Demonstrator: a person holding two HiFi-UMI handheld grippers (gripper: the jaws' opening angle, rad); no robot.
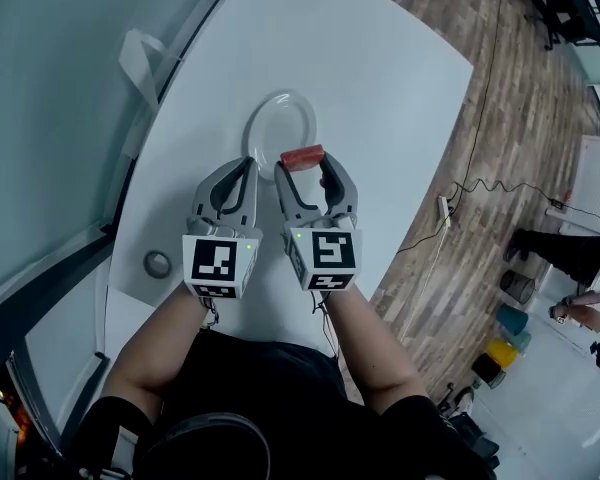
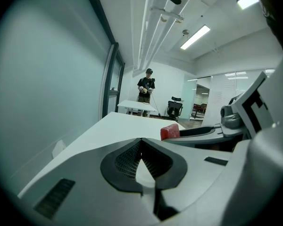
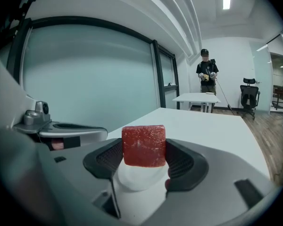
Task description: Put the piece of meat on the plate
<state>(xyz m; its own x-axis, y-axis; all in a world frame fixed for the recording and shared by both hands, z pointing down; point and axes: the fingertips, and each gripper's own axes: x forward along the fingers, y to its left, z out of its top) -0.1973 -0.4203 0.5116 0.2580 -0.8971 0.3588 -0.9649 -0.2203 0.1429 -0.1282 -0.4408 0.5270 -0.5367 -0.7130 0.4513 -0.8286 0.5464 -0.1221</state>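
No words, numbers, brand names or signs can be read in any view. The only printed marks are black-and-white square patterns on the white marker cube (image 1: pixel 220 261) of the left gripper (image 1: pixel 246 166) and on the matching cube (image 1: pixel 330 254) of the right gripper (image 1: pixel 305 166). These are coded blocks, not letters or digits.

Near rim of the plate (image 1: pixel 268 118) behind the piece of meat (image 1: pixel 302 157).

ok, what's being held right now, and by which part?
The right gripper is shut on the piece of meat, clamping its two opposite side faces at the jaw tips. The left gripper is shut, holding nothing.
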